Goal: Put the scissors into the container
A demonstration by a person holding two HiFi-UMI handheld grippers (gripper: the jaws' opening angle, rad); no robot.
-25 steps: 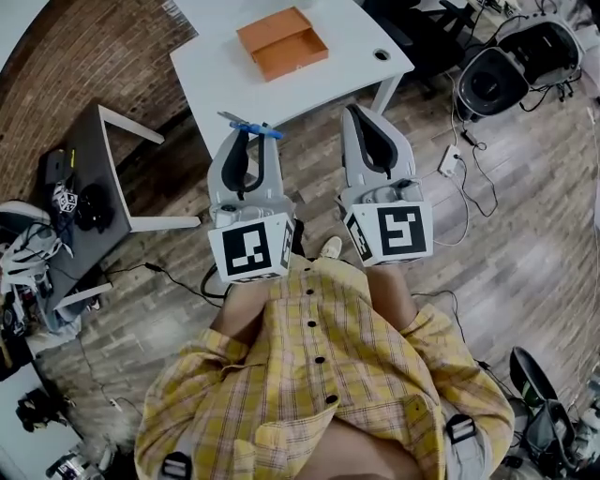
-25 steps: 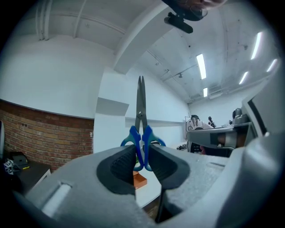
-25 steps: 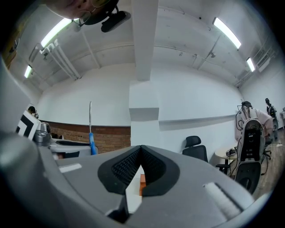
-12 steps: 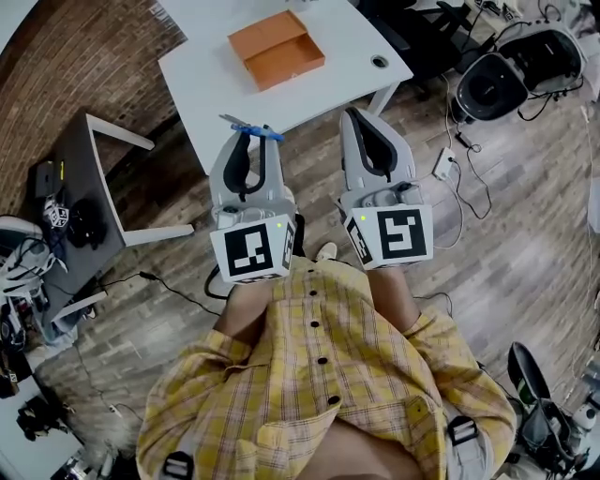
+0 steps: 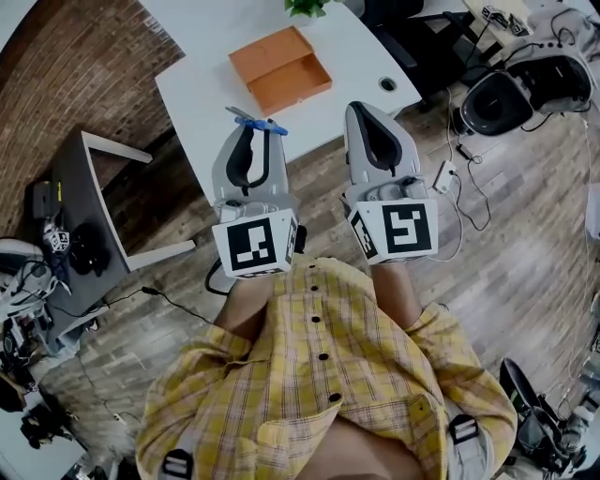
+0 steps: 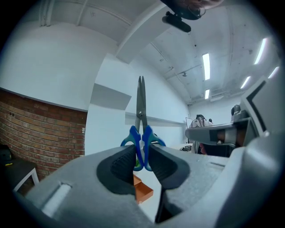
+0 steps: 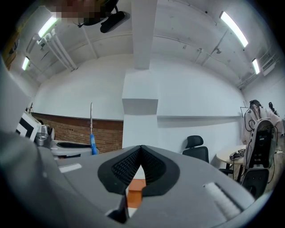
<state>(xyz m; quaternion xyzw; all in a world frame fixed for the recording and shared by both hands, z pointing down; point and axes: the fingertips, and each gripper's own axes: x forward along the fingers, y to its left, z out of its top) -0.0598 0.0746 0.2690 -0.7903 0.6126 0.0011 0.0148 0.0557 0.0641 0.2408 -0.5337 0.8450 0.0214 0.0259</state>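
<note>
Blue-handled scissors [image 5: 255, 120] stick out sideways from the tip of my left gripper [image 5: 251, 128], held in the air over the near edge of the white table [image 5: 197, 89]. In the left gripper view the pads clamp the blue handles and the scissors [image 6: 141, 107] point their closed blades straight up. The left gripper [image 6: 141, 156] is shut on them. The orange container [image 5: 281, 67], an open shallow box, lies on the table beyond the grippers; it shows low as the orange container [image 6: 142, 189]. My right gripper [image 5: 367, 111] hangs beside the left one, its jaws closed together on nothing [image 7: 141, 150].
A grey side table [image 5: 84, 216] with dark clutter stands at the left. Cables run over the wooden floor [image 5: 525, 234]. Black round devices [image 5: 497, 84] sit at the upper right. A cable hole [image 5: 387, 83] marks the table's right corner, and a plant [image 5: 305, 7] stands at its far edge.
The table and the orange container have slid slightly lower in the head view. Both grippers keep their pose, and the scissors stay clamped in the left one.
</note>
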